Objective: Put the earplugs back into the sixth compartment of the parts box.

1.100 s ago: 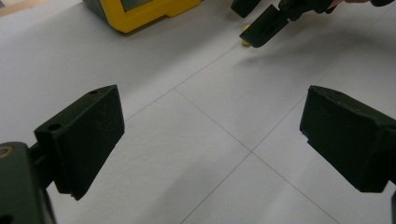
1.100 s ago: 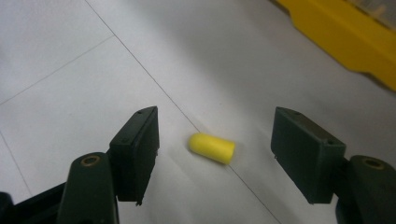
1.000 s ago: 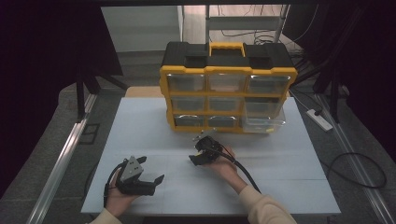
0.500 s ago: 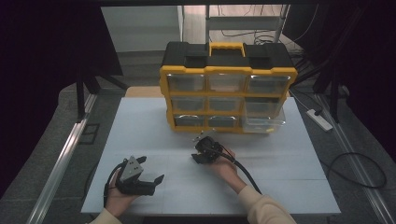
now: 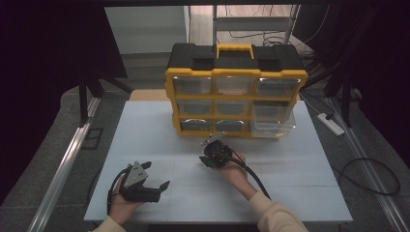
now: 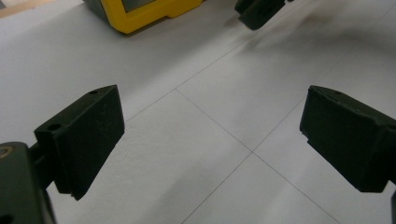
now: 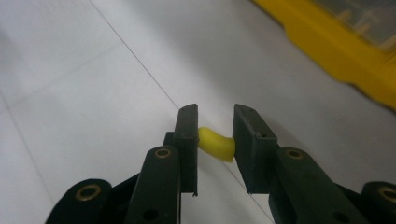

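A small curved yellow piece (image 7: 215,143) is pinched between the jaws of my right gripper (image 7: 215,114), which is shut on it just above the white table. In the high view the right gripper (image 5: 210,151) sits at the table's middle, a short way in front of the yellow and black drawer organizer (image 5: 235,73). My left gripper (image 5: 155,175) rests near the front left with its jaws wide apart. In the left gripper view the left gripper (image 6: 210,121) is open over bare table, with nothing between its fingers.
The organizer's lower right clear drawer (image 5: 273,126) is pulled out over the table (image 5: 309,169). A corner of the organizer (image 6: 140,16) and the other gripper (image 6: 259,11) show far off in the left gripper view. A power strip (image 5: 330,123) lies on the floor at the right.
The right hand has shifted very slightly in front of the organizer. The left gripper has stayed where it was.
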The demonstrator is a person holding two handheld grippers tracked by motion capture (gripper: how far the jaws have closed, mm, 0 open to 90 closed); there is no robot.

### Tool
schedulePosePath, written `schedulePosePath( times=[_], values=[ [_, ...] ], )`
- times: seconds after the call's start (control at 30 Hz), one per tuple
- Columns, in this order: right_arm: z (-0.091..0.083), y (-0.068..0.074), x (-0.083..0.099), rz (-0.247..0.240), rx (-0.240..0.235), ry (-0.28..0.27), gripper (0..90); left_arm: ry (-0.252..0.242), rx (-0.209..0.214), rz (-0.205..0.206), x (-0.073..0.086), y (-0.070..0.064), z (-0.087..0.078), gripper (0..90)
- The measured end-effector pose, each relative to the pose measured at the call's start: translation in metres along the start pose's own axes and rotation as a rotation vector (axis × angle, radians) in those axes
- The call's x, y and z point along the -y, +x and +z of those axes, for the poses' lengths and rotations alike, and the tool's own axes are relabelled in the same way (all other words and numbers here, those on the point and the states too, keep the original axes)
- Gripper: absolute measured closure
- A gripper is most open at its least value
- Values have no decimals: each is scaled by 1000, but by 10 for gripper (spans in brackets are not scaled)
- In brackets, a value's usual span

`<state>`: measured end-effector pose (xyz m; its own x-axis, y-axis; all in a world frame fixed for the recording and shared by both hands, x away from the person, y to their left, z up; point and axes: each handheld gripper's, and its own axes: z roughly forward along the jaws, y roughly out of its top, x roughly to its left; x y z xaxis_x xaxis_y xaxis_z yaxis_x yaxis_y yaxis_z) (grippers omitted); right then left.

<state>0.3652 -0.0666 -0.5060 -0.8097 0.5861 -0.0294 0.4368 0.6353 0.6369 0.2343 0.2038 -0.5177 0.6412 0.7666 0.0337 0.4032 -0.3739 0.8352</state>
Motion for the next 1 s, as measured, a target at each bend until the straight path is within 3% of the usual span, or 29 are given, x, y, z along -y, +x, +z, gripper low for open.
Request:
schedulePosePath(
  times=[0.5, 0.77, 1.0],
  values=[
    [-57, -7, -12, -12, -63, -191, 712, 2, 0, 2, 0, 0, 1, 62],
    [-89, -12, -18, 8, -99, -301, 711, 1, -2, 4, 0, 0, 1, 62],
    [-108, -16, -20, 13, -110, -365, 709, 2, -1, 2, 0, 0, 1, 62]
  ],
)
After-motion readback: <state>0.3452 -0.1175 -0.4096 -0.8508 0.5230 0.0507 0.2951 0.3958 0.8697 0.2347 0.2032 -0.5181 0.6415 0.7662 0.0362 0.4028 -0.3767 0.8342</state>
